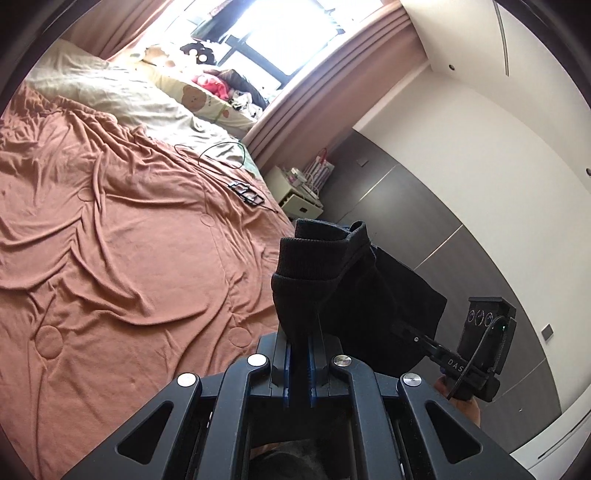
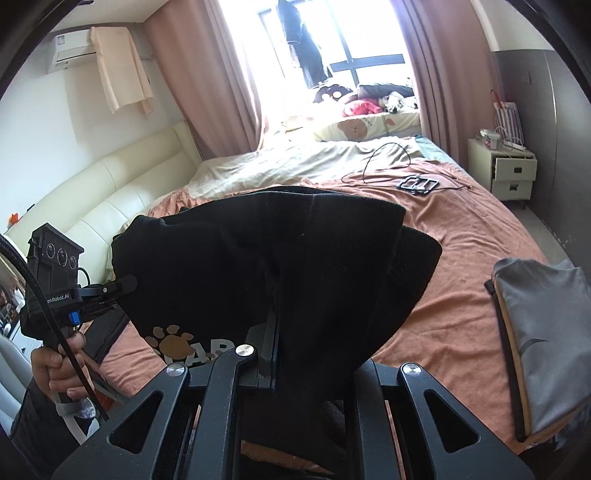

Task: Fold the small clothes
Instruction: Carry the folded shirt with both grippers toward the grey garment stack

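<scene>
Black garment [image 2: 280,258] between both grippers

Black knit garment [image 2: 295,258] with ribbed hem band [image 1: 314,254] and a tan paw-print graphic with pale lettering [image 2: 177,341], held bunched in the air above the bed. Fabric hangs in loose folds, unfolded. Lettering partly hidden, unreadable.

Setting: home bedroom; a bed [image 2: 461,236] with rumpled terracotta cover spreads ahead of the right gripper [image 2: 275,332]; bear-print pillow [image 2: 354,127] and soft toys lie beyond it below a curtained window [image 2: 332,33]; white nightstand [image 2: 502,171] far right; wall air conditioner [image 2: 70,46] upper left; cream padded headboard [image 2: 122,188] to the left.
</scene>
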A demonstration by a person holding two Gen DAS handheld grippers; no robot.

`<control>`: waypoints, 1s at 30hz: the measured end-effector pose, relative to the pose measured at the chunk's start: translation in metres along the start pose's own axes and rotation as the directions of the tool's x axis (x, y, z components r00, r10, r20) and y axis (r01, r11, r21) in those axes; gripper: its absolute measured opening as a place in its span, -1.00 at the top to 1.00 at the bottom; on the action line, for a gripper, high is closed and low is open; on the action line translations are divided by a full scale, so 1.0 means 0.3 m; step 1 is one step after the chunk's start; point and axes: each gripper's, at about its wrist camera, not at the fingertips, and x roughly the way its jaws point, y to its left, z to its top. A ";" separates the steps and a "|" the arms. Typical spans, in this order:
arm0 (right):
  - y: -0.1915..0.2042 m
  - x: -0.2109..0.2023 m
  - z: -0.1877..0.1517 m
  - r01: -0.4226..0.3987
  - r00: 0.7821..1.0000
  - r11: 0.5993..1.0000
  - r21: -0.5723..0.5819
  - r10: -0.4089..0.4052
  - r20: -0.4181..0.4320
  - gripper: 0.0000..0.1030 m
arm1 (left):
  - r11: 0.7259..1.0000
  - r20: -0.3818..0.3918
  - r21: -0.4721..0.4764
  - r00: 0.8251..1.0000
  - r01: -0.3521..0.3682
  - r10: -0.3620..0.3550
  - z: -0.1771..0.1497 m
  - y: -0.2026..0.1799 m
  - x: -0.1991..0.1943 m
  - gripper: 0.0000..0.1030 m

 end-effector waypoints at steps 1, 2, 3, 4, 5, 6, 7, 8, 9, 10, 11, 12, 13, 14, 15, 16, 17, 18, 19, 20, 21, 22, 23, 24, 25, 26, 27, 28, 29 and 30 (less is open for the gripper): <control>-0.007 -0.007 0.001 -0.002 1.000 1.000 -0.006 0.002 0.005 0.84 | 1.000 -0.002 0.011 1.000 -0.002 0.002 0.003 -0.015 0.004 0.88; -0.013 -0.022 -0.003 -0.003 1.000 1.000 -0.008 0.003 0.011 0.84 | 1.000 0.000 0.017 1.000 0.000 0.000 0.006 -0.028 0.009 0.88; -0.023 -0.035 -0.004 -0.001 1.000 1.000 -0.007 0.001 0.015 0.84 | 1.000 0.002 0.017 1.000 0.009 -0.009 0.007 -0.037 0.012 0.88; -0.041 -0.031 0.003 0.004 1.000 1.000 -0.006 -0.004 0.016 0.84 | 1.000 0.002 0.017 1.000 0.018 -0.018 0.008 -0.049 0.018 0.88; -0.054 -0.037 0.005 0.012 1.000 1.000 -0.008 -0.012 0.019 0.84 | 1.000 -0.001 0.020 1.000 0.021 -0.021 0.009 -0.061 0.027 0.88; -0.065 -0.051 0.006 0.021 0.999 1.000 -0.010 -0.021 0.024 0.84 | 0.999 -0.008 0.026 1.000 0.022 -0.022 0.013 -0.076 0.038 0.88; -0.076 -0.058 0.011 0.029 0.999 1.000 -0.012 -0.028 0.028 0.84 | 0.999 -0.016 0.034 1.000 0.024 -0.024 0.017 -0.095 0.052 0.88; -0.087 -0.076 0.011 0.038 0.999 0.999 -0.011 -0.037 0.035 0.84 | 0.999 -0.023 0.042 0.999 0.030 -0.029 0.021 -0.113 0.066 0.88; -0.098 -0.097 0.012 0.047 0.998 0.999 -0.009 -0.046 0.043 0.84 | 0.998 -0.029 0.049 0.999 0.038 -0.037 0.025 -0.133 0.080 0.88; -0.107 -0.117 0.015 0.059 0.997 0.998 -0.007 -0.058 0.050 0.84 | 0.997 -0.037 0.058 0.998 0.047 -0.045 0.029 -0.155 0.096 0.88; -0.111 -0.133 0.016 0.069 0.996 0.998 -0.005 -0.069 0.057 0.84 | 0.996 -0.044 0.071 0.998 0.055 -0.052 0.033 -0.178 0.112 0.88; -0.124 -0.155 0.018 0.082 0.994 0.997 -0.001 -0.082 0.066 0.84 | 0.994 -0.051 0.082 0.997 0.066 -0.062 0.034 -0.205 0.129 0.88; -0.133 -0.177 0.017 0.095 0.993 0.995 0.003 -0.095 0.074 0.84 | 0.993 -0.058 0.089 0.996 0.077 -0.072 0.036 -0.227 0.142 0.88; -0.143 -0.197 0.018 0.108 0.991 0.994 0.007 -0.108 0.081 0.84 | 0.991 -0.065 0.096 0.994 0.090 -0.084 0.037 -0.253 0.157 0.88; -0.146 -0.213 0.019 0.120 0.989 0.993 0.008 -0.120 0.089 0.84 | 0.989 -0.071 0.104 0.993 0.101 -0.094 0.037 -0.278 0.171 0.88; -0.148 -0.232 0.017 0.132 0.987 0.991 0.010 -0.133 0.096 0.84 | 0.987 -0.077 0.114 0.992 0.112 -0.103 0.037 -0.307 0.187 0.88; -0.153 -0.256 0.013 0.146 0.984 0.989 0.013 -0.147 0.104 0.84 | 0.985 -0.083 0.125 0.990 0.123 -0.113 0.037 -0.336 0.205 0.88; -0.160 -0.277 0.014 0.159 0.981 0.987 0.015 -0.159 0.111 0.84 | 0.981 -0.090 0.137 0.988 0.134 -0.123 0.036 -0.365 0.223 0.88; -0.171 -0.304 0.015 0.175 0.977 0.984 0.018 -0.176 0.119 0.84 | 0.978 -0.100 0.151 0.986 0.144 -0.130 0.038 -0.392 0.242 0.88; -0.175 -0.324 0.015 0.190 0.974 0.982 0.019 -0.191 0.126 0.84 | 0.974 -0.114 0.168 0.984 0.153 -0.135 0.042 -0.428 0.263 0.88; -0.180 -0.344 0.016 0.204 0.970 0.979 0.020 -0.204 0.134 0.84 | 0.970 -0.123 0.181 0.983 0.159 -0.138 0.045 -0.458 0.280 0.88; -0.184 -0.367 0.016 0.217 0.966 0.976 0.023 -0.218 0.141 0.84 | 0.967 -0.133 0.193 0.981 0.167 -0.143 0.049 -0.492 0.297 0.88; -0.189 -0.390 0.016 0.228 0.962 0.973 0.026 -0.229 0.149 0.84 | 0.962 -0.144 0.205 0.978 0.178 -0.151 0.051 -0.526 0.315 0.88; -0.194 -0.410 0.017 0.240 0.958 0.970 0.030 -0.242 0.156 0.84 | 0.958 -0.151 0.217 0.976 0.186 -0.155 0.051 -0.557 0.329 0.88; -0.195 -0.420 0.020 0.252 0.954 0.967 0.031 -0.254 0.161 0.84 | 0.954 -0.158 0.228 0.974 0.195 -0.161 0.052 -0.589 0.347 0.88; -0.201 -0.441 0.021 0.269 0.948 0.963 0.033 -0.270 0.166 0.84 | 0.950 -0.167 0.233 0.971 0.207 -0.171 0.052 -0.617 0.365 0.88; -0.197 -0.453 0.016 0.281 0.944 0.959 0.034 -0.282 0.170 0.84 | 0.947 -0.176 0.233 0.968 0.219 -0.181 0.050 -0.641 0.381 0.88; -0.198 -0.468 0.015 0.294 0.939 0.955 0.037 -0.296 0.175 0.84 | 0.945 -0.183 0.233 0.965 0.229 -0.189 0.050 -0.667 0.399 0.88; -0.191 -0.481 0.008 0.307 0.934 0.951 0.038 -0.309 0.180 0.84 | 0.942 -0.188 0.235 0.962 0.239 -0.197 0.047 -0.696 0.419 0.88; -0.188 -0.492 0.004 0.324 0.927 0.945 0.039 -0.326 0.186 0.84 | 0.939 -0.192 0.238 0.960 0.248 -0.204 0.043 -0.717 0.434 0.88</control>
